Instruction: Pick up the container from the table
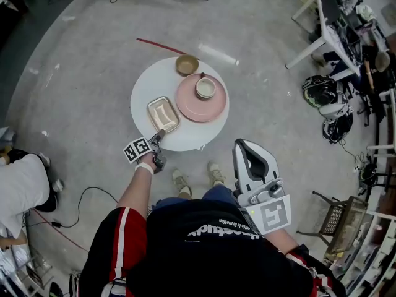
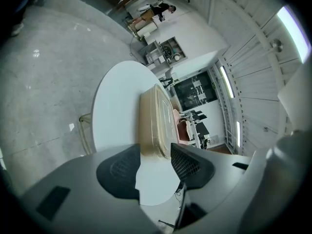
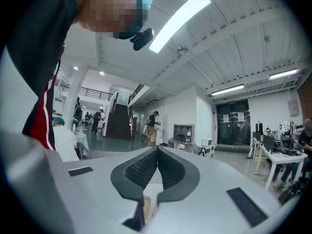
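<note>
Two grippers: the left gripper (image 1: 159, 134) is reaching over the table's (image 1: 145, 91) near edge; the right gripper (image 1: 246, 146) is hanging raised off the table's near right side, close to the person's chest.
Left jaws: standing apart in the left gripper view (image 2: 155, 152), with the dark pads (image 2: 119, 172) sitting on either side of the container's near end; whether they are touching it cannot be told.
Right jaws: pressing together in the right gripper view (image 3: 157, 150), holding nothing and pointing away from the table at the hall and ceiling.
Container: the shallow beige tray (image 1: 163, 114) is lying flat on the table's near left part (image 2: 153, 121), with its long side running away from the left gripper.
Plate: the pink plate (image 1: 195, 107) is sitting on the table's right half, just beside the container, and is showing past the container's far end in the left gripper view (image 2: 181, 126).
Cup: the white cup (image 1: 205, 88) is standing on the plate's far side.
Bowl: the tan bowl (image 1: 187, 64) is sitting at the table's far edge, apart from the container.
In the way: nothing is lying between the left gripper and the container.
Shoes: the person's shoes (image 1: 180, 182) are standing on the floor just short of the table.
Floor: a red strip (image 1: 162, 45) is lying beyond the table and a cable (image 1: 93, 193) is trailing at its near left.
Farther off: a white desk (image 1: 322, 36) and helmets (image 1: 320, 90) are sitting well to the table's right.
</note>
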Action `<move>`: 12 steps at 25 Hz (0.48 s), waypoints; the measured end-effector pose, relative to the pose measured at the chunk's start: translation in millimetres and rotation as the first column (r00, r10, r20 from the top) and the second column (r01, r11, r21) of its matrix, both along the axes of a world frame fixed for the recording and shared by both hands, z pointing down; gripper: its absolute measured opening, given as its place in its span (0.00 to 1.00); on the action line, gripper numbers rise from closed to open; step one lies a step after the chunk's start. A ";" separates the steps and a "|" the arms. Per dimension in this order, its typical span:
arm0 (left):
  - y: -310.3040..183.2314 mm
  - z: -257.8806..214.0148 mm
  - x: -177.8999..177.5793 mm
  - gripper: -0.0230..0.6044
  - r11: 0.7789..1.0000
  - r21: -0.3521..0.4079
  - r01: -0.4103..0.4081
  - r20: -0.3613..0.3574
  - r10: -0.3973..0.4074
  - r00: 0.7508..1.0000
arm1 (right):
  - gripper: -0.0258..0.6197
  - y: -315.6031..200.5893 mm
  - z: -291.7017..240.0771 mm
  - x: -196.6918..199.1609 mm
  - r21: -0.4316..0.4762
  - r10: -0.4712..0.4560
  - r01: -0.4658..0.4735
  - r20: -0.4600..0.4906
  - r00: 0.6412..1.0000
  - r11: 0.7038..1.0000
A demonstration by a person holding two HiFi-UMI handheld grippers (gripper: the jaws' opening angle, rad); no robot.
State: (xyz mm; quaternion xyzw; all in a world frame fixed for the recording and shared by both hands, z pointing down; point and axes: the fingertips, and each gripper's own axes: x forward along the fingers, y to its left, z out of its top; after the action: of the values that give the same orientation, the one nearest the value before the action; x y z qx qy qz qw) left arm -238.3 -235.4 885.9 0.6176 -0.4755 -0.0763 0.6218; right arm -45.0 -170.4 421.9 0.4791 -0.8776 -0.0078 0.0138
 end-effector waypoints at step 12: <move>-2.2 -10.1 -0.7 0.18 0.997 0.004 0.076 -0.073 -0.076 0.994 | 0.06 3.8 0.1 5.0 -0.017 0.008 -0.008 0.003 1.000 1.000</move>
State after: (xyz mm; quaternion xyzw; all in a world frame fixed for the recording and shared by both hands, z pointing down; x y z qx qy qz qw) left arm -239.0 -237.6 875.8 0.5979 -0.4754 -0.1240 0.6334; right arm -40.0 -166.6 422.0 0.4824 -0.8758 0.0006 0.0165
